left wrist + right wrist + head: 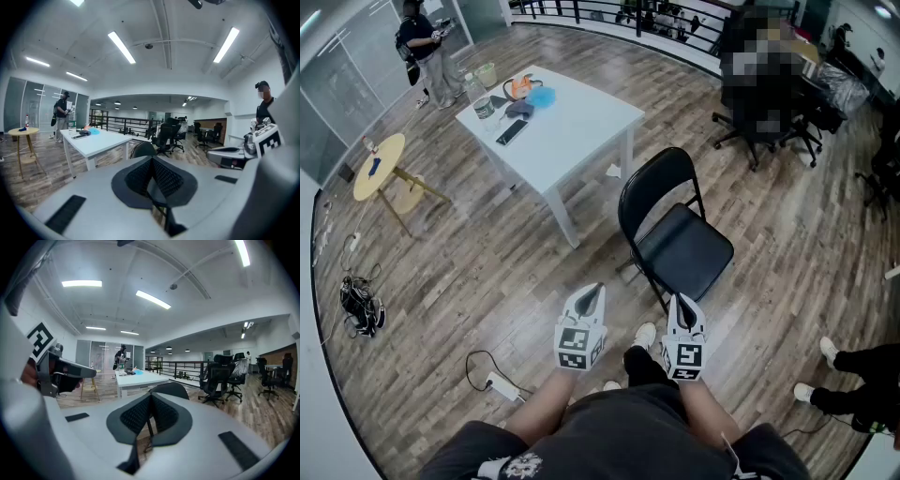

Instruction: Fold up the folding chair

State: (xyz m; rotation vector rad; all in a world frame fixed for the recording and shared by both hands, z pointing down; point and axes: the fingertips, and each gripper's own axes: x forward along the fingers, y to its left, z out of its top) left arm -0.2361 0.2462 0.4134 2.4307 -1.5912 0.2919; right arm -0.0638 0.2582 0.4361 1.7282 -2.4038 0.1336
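Observation:
A black folding chair (677,239) stands unfolded on the wood floor, just ahead of me, its seat facing me and its backrest toward the white table. My left gripper (592,291) hovers short of the chair's left side, shut and empty. My right gripper (682,302) sits near the seat's front edge, also shut with nothing in it. In the left gripper view the shut left gripper (152,164) points at the chair's rounded backrest (143,149). In the right gripper view the backrest (171,389) shows just past the shut right gripper (150,404).
A white table (581,122) with small items stands behind the chair. A round yellow side table (380,164) is at far left. Black office chairs (759,122) stand at back right. A power strip (502,384) with cable lies by my left foot. Another person's legs (853,375) are at right.

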